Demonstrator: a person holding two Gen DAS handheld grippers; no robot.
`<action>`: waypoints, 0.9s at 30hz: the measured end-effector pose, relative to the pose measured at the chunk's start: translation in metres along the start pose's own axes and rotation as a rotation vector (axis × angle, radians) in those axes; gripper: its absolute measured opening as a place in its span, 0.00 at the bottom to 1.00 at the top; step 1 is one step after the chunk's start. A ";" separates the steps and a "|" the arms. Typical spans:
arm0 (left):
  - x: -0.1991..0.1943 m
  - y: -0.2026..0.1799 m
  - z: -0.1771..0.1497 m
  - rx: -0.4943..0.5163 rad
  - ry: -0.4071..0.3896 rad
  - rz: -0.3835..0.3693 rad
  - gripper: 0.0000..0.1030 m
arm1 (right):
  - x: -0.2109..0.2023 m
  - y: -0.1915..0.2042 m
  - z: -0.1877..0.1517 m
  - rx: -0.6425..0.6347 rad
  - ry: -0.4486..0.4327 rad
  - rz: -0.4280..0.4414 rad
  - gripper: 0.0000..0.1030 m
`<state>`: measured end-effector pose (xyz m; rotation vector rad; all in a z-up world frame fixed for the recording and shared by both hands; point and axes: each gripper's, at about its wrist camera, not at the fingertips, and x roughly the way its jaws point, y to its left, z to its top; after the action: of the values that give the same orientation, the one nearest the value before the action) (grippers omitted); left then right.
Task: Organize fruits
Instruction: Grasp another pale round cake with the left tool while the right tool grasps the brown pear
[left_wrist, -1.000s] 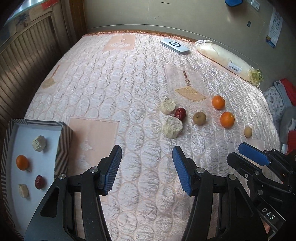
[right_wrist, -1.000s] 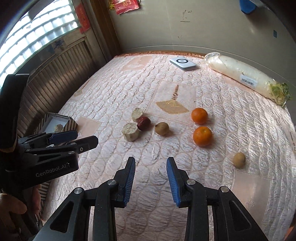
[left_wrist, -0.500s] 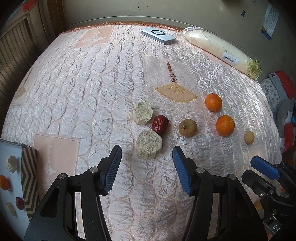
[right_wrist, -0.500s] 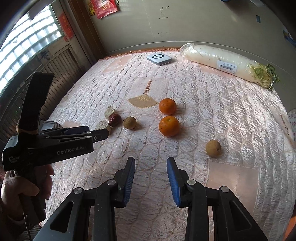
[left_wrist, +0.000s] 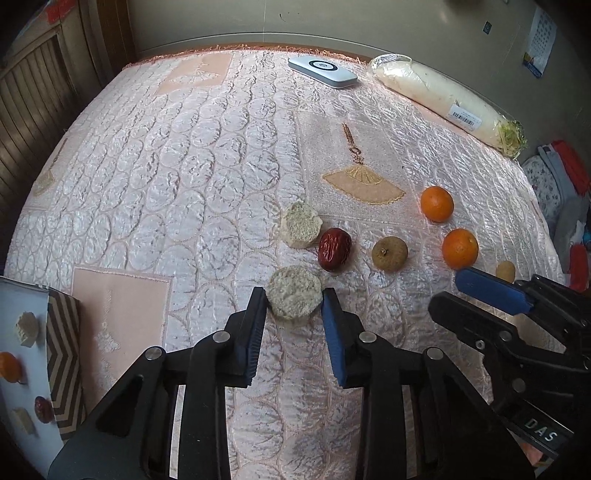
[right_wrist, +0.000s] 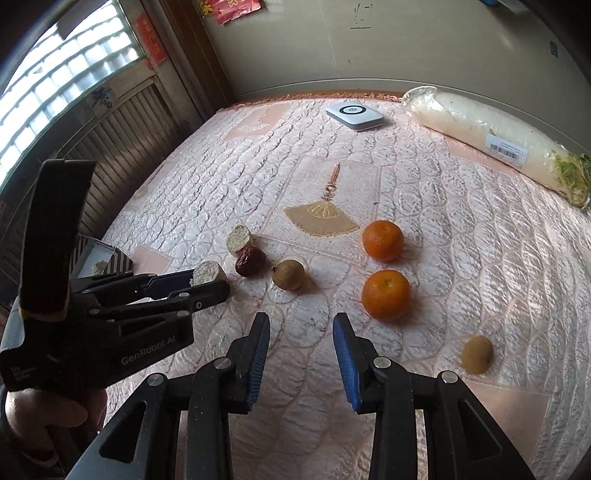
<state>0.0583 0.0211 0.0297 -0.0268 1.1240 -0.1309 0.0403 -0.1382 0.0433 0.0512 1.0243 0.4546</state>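
Observation:
On the pink quilt lie two pale cut chunks, a red date (left_wrist: 334, 248), a brown longan (left_wrist: 389, 253), two oranges (left_wrist: 437, 203) (left_wrist: 460, 247) and a small yellowish fruit (right_wrist: 477, 353). My left gripper (left_wrist: 294, 302) has its fingertips on both sides of the nearer pale chunk (left_wrist: 293, 300), touching it; the chunk still rests on the quilt. My right gripper (right_wrist: 301, 330) is open and empty, left of and in front of the nearer orange (right_wrist: 386, 293). A patterned box (left_wrist: 22, 373) at the left holds an orange, a date and pale chunks.
A wrapped white radish (left_wrist: 443, 99) and a white flat device (left_wrist: 322, 71) lie at the far edge by the wall. Slatted wooden panels (right_wrist: 110, 147) stand to the left. Clothes (left_wrist: 561, 184) lie off the right edge.
My left gripper moved forward and narrowed around the nearer pale chunk. My right gripper shifted a little towards the fruits and stayed open.

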 end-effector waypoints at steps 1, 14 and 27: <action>-0.003 0.001 -0.001 -0.002 -0.003 0.005 0.29 | 0.006 0.003 0.004 -0.011 0.004 0.004 0.33; -0.022 0.023 -0.017 -0.051 -0.012 0.044 0.29 | 0.050 0.009 0.025 -0.067 0.051 -0.006 0.23; -0.056 0.039 -0.030 -0.068 -0.064 0.081 0.29 | 0.001 0.036 0.001 -0.077 0.012 0.000 0.23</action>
<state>0.0115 0.0678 0.0633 -0.0458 1.0640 -0.0188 0.0297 -0.1052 0.0524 -0.0197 1.0182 0.4947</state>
